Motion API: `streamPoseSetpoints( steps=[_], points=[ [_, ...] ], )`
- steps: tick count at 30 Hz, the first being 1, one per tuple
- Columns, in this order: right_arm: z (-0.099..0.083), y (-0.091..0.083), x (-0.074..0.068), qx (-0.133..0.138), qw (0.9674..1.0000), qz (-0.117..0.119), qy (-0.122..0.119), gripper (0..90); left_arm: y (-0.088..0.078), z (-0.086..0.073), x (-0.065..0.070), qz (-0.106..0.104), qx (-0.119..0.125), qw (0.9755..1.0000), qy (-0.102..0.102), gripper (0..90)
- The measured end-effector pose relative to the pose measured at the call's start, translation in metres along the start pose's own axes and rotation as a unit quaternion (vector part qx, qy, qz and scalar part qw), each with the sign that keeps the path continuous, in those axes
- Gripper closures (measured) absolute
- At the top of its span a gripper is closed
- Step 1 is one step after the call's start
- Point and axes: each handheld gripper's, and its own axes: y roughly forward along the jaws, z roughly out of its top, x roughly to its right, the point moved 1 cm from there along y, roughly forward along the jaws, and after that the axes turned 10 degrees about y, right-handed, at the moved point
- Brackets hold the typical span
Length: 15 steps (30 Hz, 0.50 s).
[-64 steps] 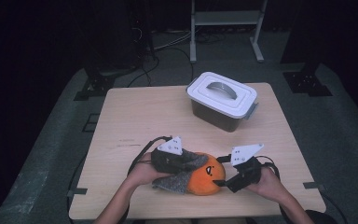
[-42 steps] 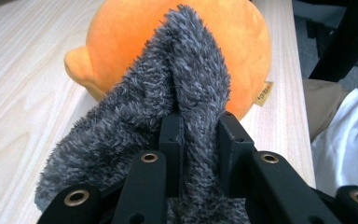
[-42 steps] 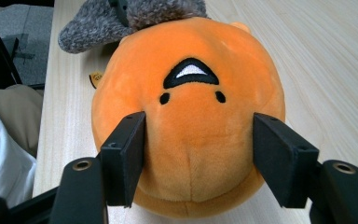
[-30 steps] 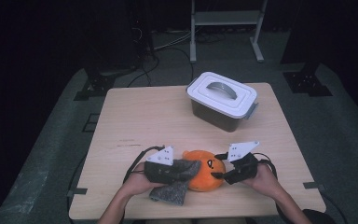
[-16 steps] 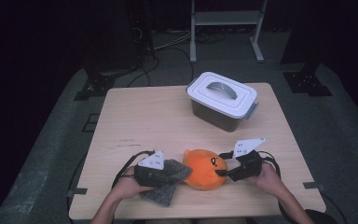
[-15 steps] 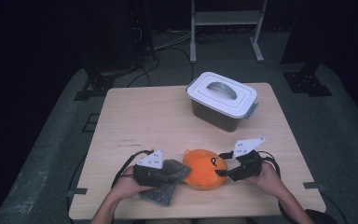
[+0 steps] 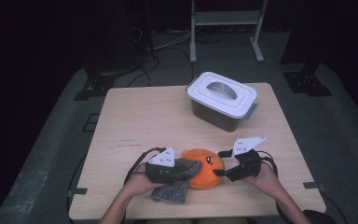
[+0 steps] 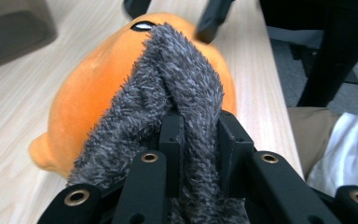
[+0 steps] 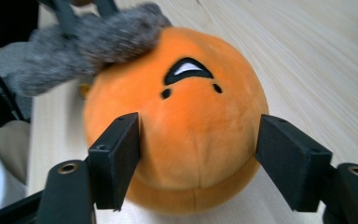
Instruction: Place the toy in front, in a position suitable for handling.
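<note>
On the near edge of the table (image 7: 135, 116), an orange plush (image 7: 207, 169) sits between the person's two hands. A grey fuzzy cloth (image 7: 177, 179) lies over its left side and hangs down to the table.

A couple of seconds ago the cloth covered more of the plush, and both hands were closer together. Since then the left gripper (image 7: 165, 170) has pulled the cloth off toward the left. Now the plush's face shows, with its little eye and two dots. So the cloth looks like it is coming off the plush, and that job is partly done. One end of the cloth still rests on top of the orange head.

The left gripper is squeezed tight on the cloth. In the left gripper view its two jaws pinch a thick fold of grey fuzz (image 8: 186, 121), with the plush (image 8: 93, 98) just behind it.

The right gripper (image 7: 235, 171) sits at the right side of the plush. Its jaws have just been opening wider. In the right gripper view the plush (image 9: 186, 135) sits between them. The left jaw sits right against the orange fur, and the right jaw stands a little way off. It looks like a let-go, not a firm hold.

Far back on the table stands a lidded box (image 7: 221, 100), well apart from the work.
</note>
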Motion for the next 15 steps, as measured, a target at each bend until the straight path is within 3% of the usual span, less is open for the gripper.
streamPoseSetpoints(
  steps=[4, 6, 8, 10, 12, 15],
  points=[
    [-0.001, -0.003, -0.011, -0.002, 0.9995, -0.007, -0.032, 24.6, 0.0, -0.001, -0.001, 0.012, 0.003, 0.9999, -0.007, 74.6],
    [-0.002, 0.004, -0.016, -0.013, 0.9985, -0.027, -0.045, 22.8, 0.002, 0.001, 0.0, 0.011, 0.004, 0.9999, -0.006, 74.5],
    [-0.002, 0.009, -0.017, -0.017, 0.9975, -0.042, -0.054, 28.6, 0.001, 0.001, 0.0, 0.013, -0.003, 0.9999, -0.001, 74.5],
    [-0.001, 0.008, -0.016, -0.017, 0.9975, -0.042, -0.054, 36.1, -0.002, 0.0, -0.001, 0.014, -0.007, 0.9999, -0.001, 74.6],
    [-0.002, 0.006, -0.013, -0.016, 0.9975, -0.038, -0.057, 37.9, -0.007, -0.004, -0.003, 0.017, -0.016, 0.9997, 0.0, 74.6],
    [-0.005, 0.005, -0.008, -0.014, 0.9986, -0.032, -0.04, 37.8, -0.016, -0.014, -0.006, 0.028, -0.033, 0.999, -0.01, 74.3]
  ],
)
